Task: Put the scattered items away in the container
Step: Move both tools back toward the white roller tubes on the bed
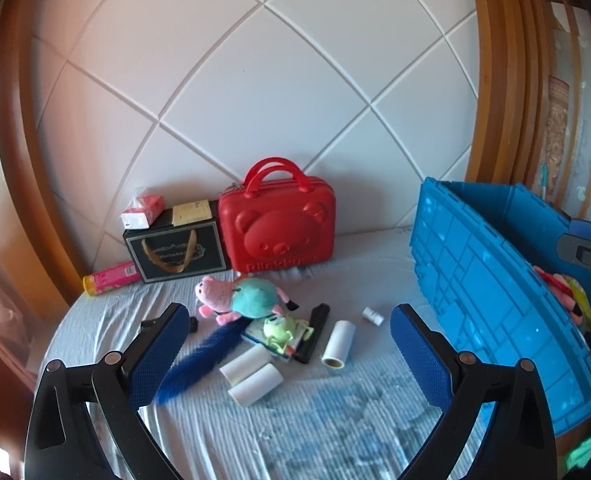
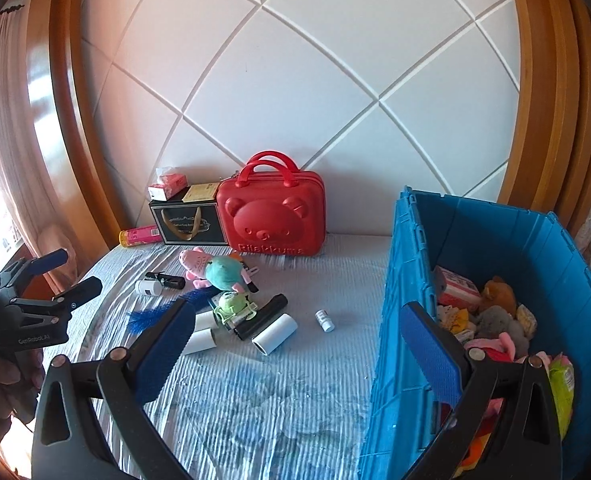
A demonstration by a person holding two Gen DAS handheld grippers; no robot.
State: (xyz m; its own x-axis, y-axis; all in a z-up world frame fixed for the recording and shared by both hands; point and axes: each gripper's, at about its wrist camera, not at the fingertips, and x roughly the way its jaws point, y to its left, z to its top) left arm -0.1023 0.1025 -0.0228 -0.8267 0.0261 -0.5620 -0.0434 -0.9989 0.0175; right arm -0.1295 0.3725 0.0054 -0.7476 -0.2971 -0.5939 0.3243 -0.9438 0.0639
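Observation:
A blue plastic crate (image 1: 491,292) (image 2: 407,280) stands on the bed at the right, holding several toys and packets (image 2: 491,316). Scattered on the bedsheet lie a pink and teal plush (image 1: 239,296) (image 2: 215,270), a small green plush (image 1: 279,330) (image 2: 233,306), a blue feather (image 1: 203,360) (image 2: 147,316), three white rolls (image 1: 337,344) (image 2: 275,334), a black tube (image 2: 261,316) and a small white bottle (image 1: 372,315) (image 2: 324,321). My left gripper (image 1: 287,360) (image 2: 65,276) is open and empty above the sheet. My right gripper (image 2: 299,352) is open and empty at the crate's near wall.
A red bear-faced case (image 1: 279,226) (image 2: 273,216), a black gift box (image 1: 177,250) with a tissue pack (image 1: 142,211) on it, and a pink tube (image 1: 111,279) line the padded headboard. A white jar and black item (image 2: 159,283) lie at the left.

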